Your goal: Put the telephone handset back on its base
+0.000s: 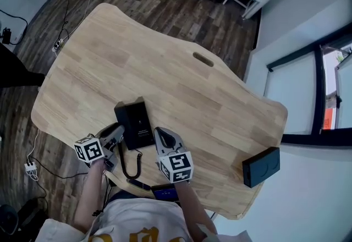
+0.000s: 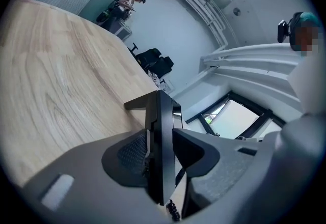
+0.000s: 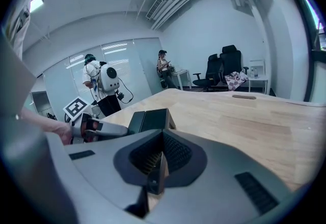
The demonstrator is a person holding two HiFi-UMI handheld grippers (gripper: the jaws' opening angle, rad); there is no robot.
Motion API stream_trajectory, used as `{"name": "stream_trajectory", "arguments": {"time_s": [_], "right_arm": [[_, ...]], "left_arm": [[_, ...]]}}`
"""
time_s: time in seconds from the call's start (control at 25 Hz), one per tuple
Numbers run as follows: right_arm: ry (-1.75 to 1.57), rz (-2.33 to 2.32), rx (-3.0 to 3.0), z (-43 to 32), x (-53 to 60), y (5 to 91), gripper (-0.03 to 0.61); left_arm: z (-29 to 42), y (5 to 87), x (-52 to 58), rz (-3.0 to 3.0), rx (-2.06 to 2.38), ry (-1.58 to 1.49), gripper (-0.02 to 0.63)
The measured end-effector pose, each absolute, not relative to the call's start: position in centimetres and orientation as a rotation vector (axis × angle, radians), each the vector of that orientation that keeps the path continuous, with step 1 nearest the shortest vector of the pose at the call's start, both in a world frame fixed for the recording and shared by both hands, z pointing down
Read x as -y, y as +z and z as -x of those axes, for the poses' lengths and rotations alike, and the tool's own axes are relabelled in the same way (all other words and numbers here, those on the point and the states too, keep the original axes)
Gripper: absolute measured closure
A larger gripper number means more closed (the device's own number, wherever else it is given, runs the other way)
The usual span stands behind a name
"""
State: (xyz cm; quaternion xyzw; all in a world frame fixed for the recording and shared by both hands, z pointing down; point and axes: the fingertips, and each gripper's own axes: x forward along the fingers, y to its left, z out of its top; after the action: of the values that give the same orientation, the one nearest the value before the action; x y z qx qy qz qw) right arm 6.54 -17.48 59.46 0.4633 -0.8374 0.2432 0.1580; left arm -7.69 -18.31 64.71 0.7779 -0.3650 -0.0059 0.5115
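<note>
A black telephone (image 1: 137, 124) lies near the wooden table's (image 1: 165, 76) front edge, its coiled cord (image 1: 132, 165) trailing toward me. The handset (image 1: 124, 121) lies along the base's left side. My left gripper (image 1: 116, 133) straddles that side. In the left gripper view the black handset (image 2: 163, 116) stands edge-on between the jaws of that gripper (image 2: 162, 139), which stand wide, with a sliver of light beside the slab. My right gripper (image 1: 162, 136) sits just right of the telephone, shut with nothing in it. In the right gripper view it (image 3: 157, 167) points past the telephone (image 3: 147, 120) toward the left gripper (image 3: 97, 129).
A black box (image 1: 261, 166) sits at the table's right front corner. A cable slot (image 1: 203, 59) is cut in the far side. Office chairs (image 3: 219, 73) and two people stand beyond the table. Cables and a power strip (image 1: 30, 168) lie on the floor at left.
</note>
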Motion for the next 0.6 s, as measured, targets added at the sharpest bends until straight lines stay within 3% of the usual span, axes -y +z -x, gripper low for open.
{"name": "stream_trajectory", "arguments": {"time_s": [0.52, 0.6], "right_arm": [[0.61, -1.376, 2.408, -5.5, 15.3, 56.7, 0.572], [0.609, -1.389, 2.405, -5.4, 14.7, 56.3, 0.572]], "left_arm": [[9.2, 60.8, 16.1, -2.227, 1.175, 0.408, 0.477], [8.8, 60.0, 15.5, -2.258, 1.165, 0.397, 0.506]]}}
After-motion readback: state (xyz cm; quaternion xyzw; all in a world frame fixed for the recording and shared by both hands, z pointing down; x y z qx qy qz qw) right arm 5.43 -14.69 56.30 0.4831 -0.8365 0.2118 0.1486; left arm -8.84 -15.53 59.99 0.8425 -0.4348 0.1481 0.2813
